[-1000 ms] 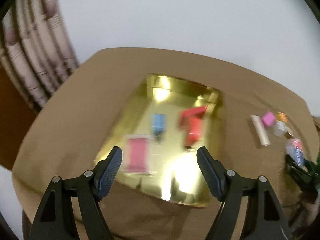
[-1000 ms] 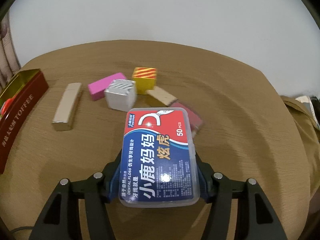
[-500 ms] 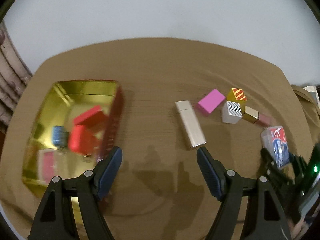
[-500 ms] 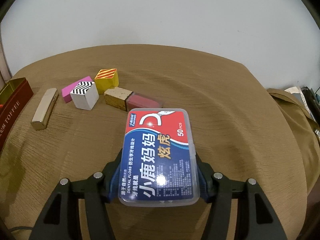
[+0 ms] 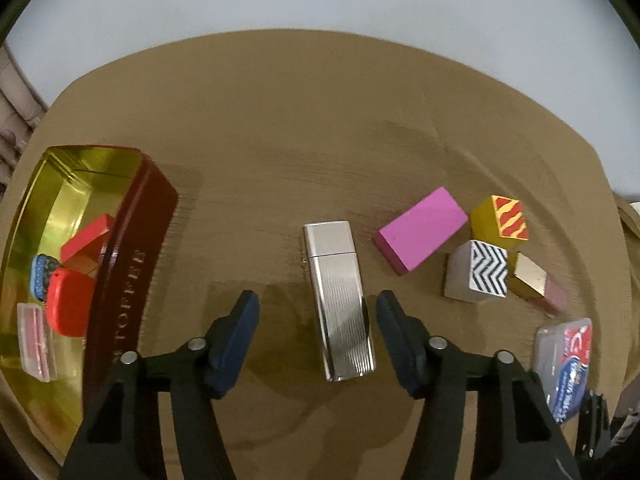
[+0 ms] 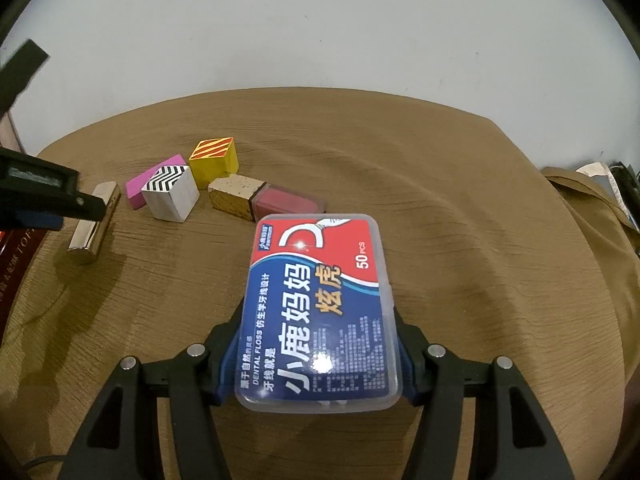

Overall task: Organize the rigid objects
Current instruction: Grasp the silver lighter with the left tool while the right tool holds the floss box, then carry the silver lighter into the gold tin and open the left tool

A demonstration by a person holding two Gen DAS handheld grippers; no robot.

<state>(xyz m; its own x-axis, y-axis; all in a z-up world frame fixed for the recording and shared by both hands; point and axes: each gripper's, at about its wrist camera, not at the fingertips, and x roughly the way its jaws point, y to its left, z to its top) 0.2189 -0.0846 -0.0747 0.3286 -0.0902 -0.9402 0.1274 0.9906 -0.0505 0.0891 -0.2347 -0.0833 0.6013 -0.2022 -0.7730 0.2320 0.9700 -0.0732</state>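
A ribbed silver bar (image 5: 340, 300) lies flat on the brown cloth. My left gripper (image 5: 318, 314) hangs over it with one finger on each side. Its jaws are closing, and the pads stand clear of the bar. The same silver bar (image 6: 94, 220) shows in the right wrist view under the left gripper's finger (image 6: 52, 200). My right gripper (image 6: 318, 344) is shut on a clear dental floss box (image 6: 320, 312) with a blue and red label. That floss box (image 5: 568, 360) sits at the right edge of the left wrist view.
An open toffee tin (image 5: 132, 240), gold inside, stands at the left with red blocks, a blue piece and a clear case in it. Right of the bar lie a pink block (image 5: 422, 234), a yellow striped cube (image 5: 500, 222), a chevron cube (image 5: 476, 272) and a gold-capped bottle (image 5: 532, 280).
My left gripper swung right from above the tin and came down over the silver bar, and its jaws have narrowed. The right gripper has kept still with the floss box.
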